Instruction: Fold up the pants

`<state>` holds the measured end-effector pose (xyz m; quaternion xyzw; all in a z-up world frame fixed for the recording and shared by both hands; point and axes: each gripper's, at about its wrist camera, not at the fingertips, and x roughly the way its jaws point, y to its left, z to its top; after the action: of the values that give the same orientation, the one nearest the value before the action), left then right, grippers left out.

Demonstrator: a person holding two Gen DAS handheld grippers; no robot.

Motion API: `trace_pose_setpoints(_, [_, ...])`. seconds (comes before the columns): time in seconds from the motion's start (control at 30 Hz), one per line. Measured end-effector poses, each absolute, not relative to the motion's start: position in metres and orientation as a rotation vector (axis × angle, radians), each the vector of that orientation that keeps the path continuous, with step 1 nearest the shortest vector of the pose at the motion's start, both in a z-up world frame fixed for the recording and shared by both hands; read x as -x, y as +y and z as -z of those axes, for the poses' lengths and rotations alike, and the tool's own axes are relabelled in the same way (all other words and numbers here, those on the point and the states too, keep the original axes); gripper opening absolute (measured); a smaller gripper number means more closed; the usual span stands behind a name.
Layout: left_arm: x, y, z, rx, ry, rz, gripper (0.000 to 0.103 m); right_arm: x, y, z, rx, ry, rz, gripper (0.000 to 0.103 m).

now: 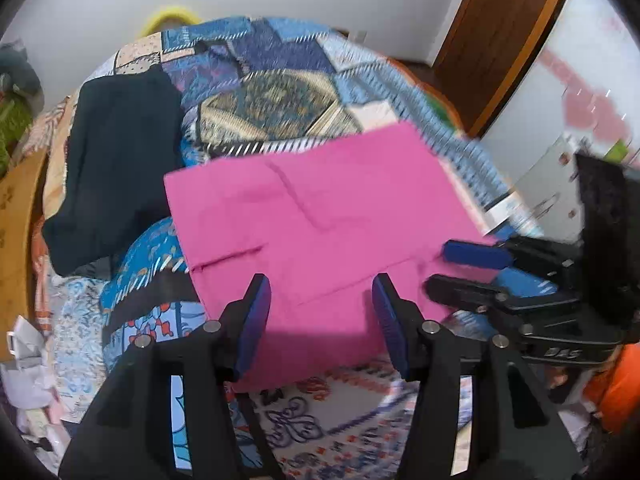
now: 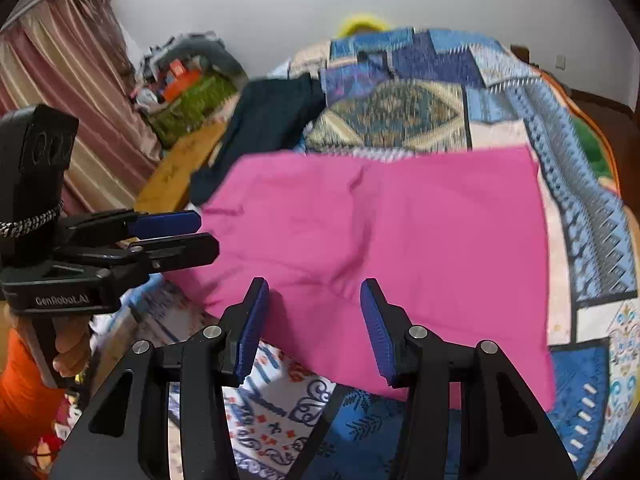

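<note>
**stitchy_dan:** Left tool (image 1: 322, 292) first: its blue-padded fingers (image 1: 256, 312) are spread wide with nothing between them, hanging over the near edge of the pink pants (image 1: 320, 216). Same story for the right tool (image 2: 314, 296), jaws wide apart, gripping nothing, sitting over the near hem of the pants (image 2: 392, 240).

**quiltmom:** And where's the pink thing actually lying?

**stitchy_dan:** Flat on the bed, on a blue patchwork quilt (image 2: 420, 104). It's already a tidy, roughly rectangular block with a few shallow creases and a seam line across it. From the left camera you can catch the right tool (image 1: 456, 270) coming in sideways at the pants' right corner; its pads look close together from that angle, though its own camera shows a clear gap. From the right camera, the left tool (image 2: 206, 236) sits at the pants' left edge.

**quiltmom:** Anything else on the bed?

**stitchy_dan:** A dark navy garment (image 1: 120, 160) lies just beyond and left of the pants, touching or nearly touching at the far-left corner. Something yellow (image 1: 172, 18) peeks over the quilt's far end against the white wall, too blurry to name. Striped curtain (image 2: 76, 92) off to the left, wooden door (image 1: 500, 40) to the right.
</note>
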<state>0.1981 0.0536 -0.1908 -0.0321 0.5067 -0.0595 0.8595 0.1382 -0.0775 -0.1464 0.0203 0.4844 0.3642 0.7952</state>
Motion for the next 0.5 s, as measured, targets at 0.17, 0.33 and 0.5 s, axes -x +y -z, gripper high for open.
trace_pose_setpoints(0.17, [-0.186,0.057,0.205,-0.031,1.039,0.094,0.06,-0.13,-0.083,0.164,-0.022,1.065,-0.783,0.044])
trace_pose_setpoints(0.33, [-0.179,0.07,0.204,-0.036,1.044,0.072,0.067,-0.133,-0.101,0.167,-0.014,1.073,-0.742,0.045])
trace_pose_setpoints(0.5, [-0.172,0.085,0.205,0.044,1.052,0.084,0.071,-0.136,-0.125,0.175,0.012,1.094,-0.666,0.045])
